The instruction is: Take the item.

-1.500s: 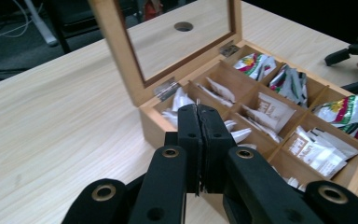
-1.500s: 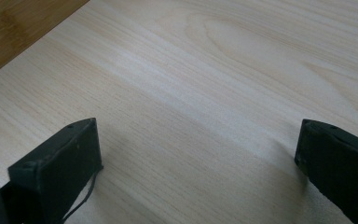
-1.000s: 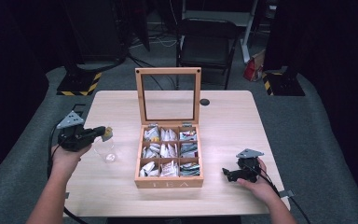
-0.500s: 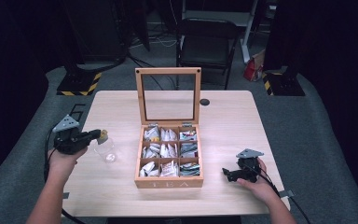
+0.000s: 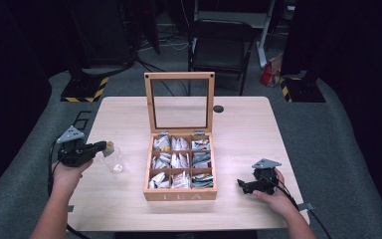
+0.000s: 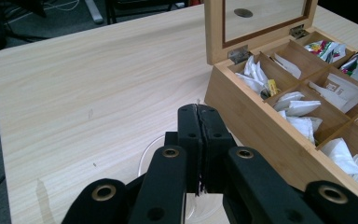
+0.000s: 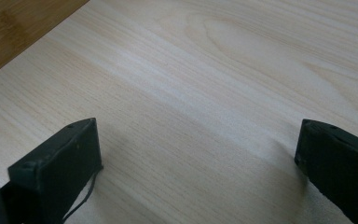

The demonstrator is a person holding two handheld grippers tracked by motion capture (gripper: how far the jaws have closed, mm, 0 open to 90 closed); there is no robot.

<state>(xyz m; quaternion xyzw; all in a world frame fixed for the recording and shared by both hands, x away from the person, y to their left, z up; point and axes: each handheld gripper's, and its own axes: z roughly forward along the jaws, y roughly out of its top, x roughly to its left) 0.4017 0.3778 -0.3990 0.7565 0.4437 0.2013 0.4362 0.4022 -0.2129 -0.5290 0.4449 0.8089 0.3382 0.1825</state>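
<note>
The left tool (image 5: 101,146), clenched on a small yellow tea tag (image 5: 109,146), has drifted left — away from the open tea box (image 5: 180,194) — above a clear cup (image 5: 113,160). The right tool (image 5: 243,185) rests released on the tabletop (image 5: 238,129).

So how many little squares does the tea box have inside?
9: the tea box holds three rows of three compartments, back, middle and front, all with tea bags in them.
</note>
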